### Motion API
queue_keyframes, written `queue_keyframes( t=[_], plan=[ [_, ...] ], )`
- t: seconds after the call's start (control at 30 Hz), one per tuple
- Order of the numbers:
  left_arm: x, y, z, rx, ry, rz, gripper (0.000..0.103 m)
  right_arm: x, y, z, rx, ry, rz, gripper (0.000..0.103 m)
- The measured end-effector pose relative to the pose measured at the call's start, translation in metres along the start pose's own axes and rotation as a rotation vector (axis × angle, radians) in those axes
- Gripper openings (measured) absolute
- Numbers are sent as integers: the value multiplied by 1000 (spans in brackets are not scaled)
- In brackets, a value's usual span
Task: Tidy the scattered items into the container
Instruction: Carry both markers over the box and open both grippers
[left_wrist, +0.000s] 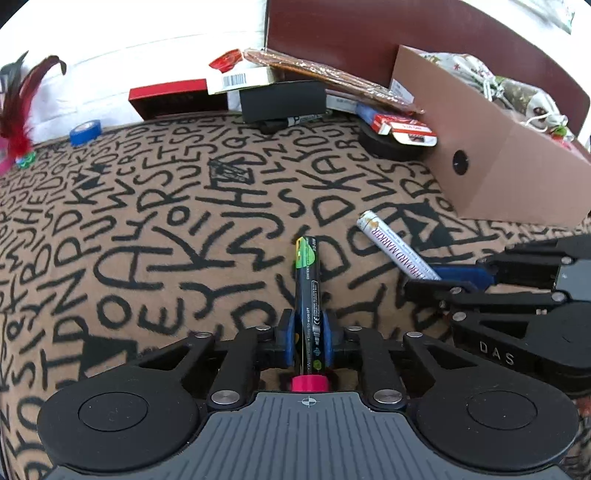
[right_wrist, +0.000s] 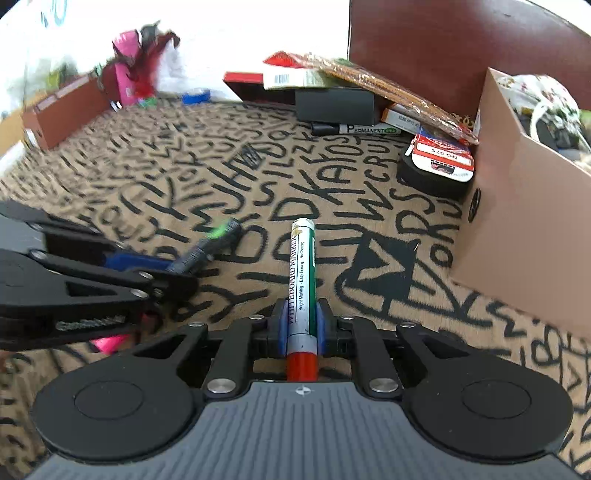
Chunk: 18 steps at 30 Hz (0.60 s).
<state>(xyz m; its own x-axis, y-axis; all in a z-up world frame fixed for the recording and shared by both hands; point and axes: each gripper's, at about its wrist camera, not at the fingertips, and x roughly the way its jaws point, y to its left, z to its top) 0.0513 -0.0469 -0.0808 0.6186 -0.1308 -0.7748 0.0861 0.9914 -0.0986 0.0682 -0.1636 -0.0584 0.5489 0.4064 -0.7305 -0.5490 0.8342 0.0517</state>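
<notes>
My left gripper (left_wrist: 309, 334) is shut on a black marker (left_wrist: 309, 280) with green label and pink cap, held above the lettered cloth. My right gripper (right_wrist: 302, 326) is shut on a white whiteboard marker (right_wrist: 303, 273) with a red cap. Each gripper shows in the other's view: the right gripper with its white marker (left_wrist: 397, 247) at the right, the left gripper with its black marker (right_wrist: 207, 247) at the left. The brown cardboard box (left_wrist: 491, 170) stands at the right, also in the right wrist view (right_wrist: 524, 206), with a patterned cloth bag (left_wrist: 517, 96) inside.
At the back lie a red box (left_wrist: 170, 98), a black box (left_wrist: 282, 99), a permanent marker (right_wrist: 365, 129), a wrapped flat pack (left_wrist: 332, 75), a red-and-white card on a black disc (right_wrist: 439, 162), blue tape (left_wrist: 85, 132), a red feather toy (left_wrist: 18, 110). A low brown box (right_wrist: 62, 110) stands far left.
</notes>
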Motion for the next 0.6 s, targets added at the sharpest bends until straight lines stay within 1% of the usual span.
queue_keyframes(
  t=[0.13, 0.3, 0.47, 0.6],
  plan=[
    [-19, -17, 7, -12, -39, -46, 12, -30, -6, -2, 4, -58, 5, 17],
    [-42, -55, 37, -1, -118, -120, 12, -71, -25, 7, 62, -146, 15, 17],
    [-54, -95, 74, 16, -179, -187, 12, -111, -62, 20, 105, -244, -37, 17],
    [-59, -134, 112, 58, -229, -240, 12, -139, -98, 35, 126, -314, -110, 17]
  ],
)
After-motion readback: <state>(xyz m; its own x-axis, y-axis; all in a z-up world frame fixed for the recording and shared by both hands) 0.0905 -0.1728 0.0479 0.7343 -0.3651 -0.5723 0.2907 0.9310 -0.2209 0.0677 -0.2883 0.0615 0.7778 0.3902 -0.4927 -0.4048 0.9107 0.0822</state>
